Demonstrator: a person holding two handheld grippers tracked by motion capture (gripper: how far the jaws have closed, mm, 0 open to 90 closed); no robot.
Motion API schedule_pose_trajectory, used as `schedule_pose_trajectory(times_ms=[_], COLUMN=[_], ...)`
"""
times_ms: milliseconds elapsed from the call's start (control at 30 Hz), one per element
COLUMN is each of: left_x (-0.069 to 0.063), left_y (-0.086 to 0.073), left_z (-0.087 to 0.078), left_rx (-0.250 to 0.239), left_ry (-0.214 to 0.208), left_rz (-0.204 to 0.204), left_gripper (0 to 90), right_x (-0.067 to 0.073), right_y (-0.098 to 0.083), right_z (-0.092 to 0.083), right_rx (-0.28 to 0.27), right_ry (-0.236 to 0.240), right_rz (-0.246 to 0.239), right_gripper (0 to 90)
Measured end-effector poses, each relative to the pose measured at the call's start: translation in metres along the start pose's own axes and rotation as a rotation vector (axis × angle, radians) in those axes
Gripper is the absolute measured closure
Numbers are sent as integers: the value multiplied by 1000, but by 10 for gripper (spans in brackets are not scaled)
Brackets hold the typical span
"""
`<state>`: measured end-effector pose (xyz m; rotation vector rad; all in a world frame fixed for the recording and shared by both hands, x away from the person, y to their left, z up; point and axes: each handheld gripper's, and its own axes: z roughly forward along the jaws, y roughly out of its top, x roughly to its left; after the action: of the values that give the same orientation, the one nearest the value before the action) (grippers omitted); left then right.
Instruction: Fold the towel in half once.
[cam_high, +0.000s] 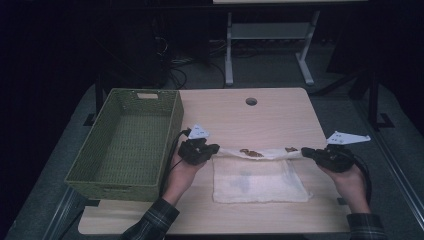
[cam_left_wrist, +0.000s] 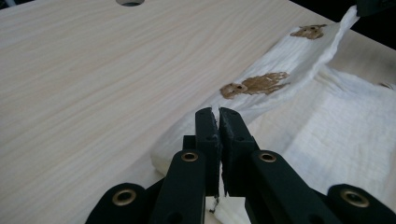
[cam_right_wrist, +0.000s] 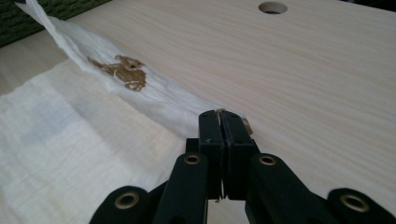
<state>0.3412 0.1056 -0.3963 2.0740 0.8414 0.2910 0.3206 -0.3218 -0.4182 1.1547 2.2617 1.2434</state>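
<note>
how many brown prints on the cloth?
2 visible on the cloth: one print mid-way along the lifted edge, one nearer the right tongs. More may be hidden in the fold.

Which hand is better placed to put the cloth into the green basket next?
Left. The left gripper is right beside the basket; the right gripper holds the cloth at its far corner, across the table.

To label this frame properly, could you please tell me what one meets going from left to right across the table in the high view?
Green basket → left gripper, shut on the cloth's left corner → white cloth with brown prints → right gripper, shut on the cloth's right corner.
</note>
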Motion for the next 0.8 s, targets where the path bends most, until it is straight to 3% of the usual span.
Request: schedule_pose_trajectory(times_ms=[333,700,800], left_x=[-18,-24,-30], left_y=[-18,-41,-50], left_z=[-13,-18,-15], left_rx=[12,65,99], left_ry=[-39,-79,-110], left_rz=[20,17,20], left_gripper=[866,866,866], right_x=[20,38,41], right_y=[-25,-47,-52], right_z=[-30,-28,-30], right_rx=[-15,53,66], right_ry=[-1,33,32], right_rz=[-9,-14,-16], right_gripper=[882,881,881])
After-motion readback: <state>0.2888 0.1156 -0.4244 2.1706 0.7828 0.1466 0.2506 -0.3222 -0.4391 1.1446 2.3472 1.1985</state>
